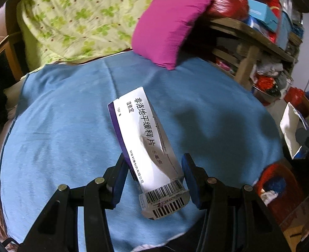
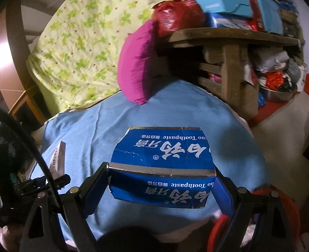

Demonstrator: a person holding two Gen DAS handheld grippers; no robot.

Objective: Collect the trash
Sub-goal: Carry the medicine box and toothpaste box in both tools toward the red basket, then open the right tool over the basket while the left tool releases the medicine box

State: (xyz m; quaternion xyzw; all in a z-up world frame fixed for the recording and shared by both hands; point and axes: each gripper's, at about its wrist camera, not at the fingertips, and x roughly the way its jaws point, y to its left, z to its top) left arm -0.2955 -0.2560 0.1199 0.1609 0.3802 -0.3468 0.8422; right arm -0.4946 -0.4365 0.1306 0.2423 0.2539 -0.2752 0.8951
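My left gripper (image 1: 153,168) is shut on a crumpled white and purple medicine box (image 1: 146,142) and holds it tilted above the blue blanket (image 1: 60,130). My right gripper (image 2: 161,174) is shut on a blue toothpaste box (image 2: 162,159), gripped across its width above the same blanket (image 2: 87,126). In the right wrist view the left gripper (image 2: 49,182) and its medicine box (image 2: 59,157) show edge-on at the far left. A red bin (image 1: 278,180) with scraps inside stands low at the right; its rim also shows in the right wrist view (image 2: 288,208).
A magenta pillow (image 1: 169,29) and a green floral quilt (image 1: 76,19) lie at the back of the bed. A wooden shelf (image 1: 250,35) packed with boxes and a red plastic bag (image 1: 225,2) stands at the right. A white paper bag (image 1: 290,126) stands by the bed.
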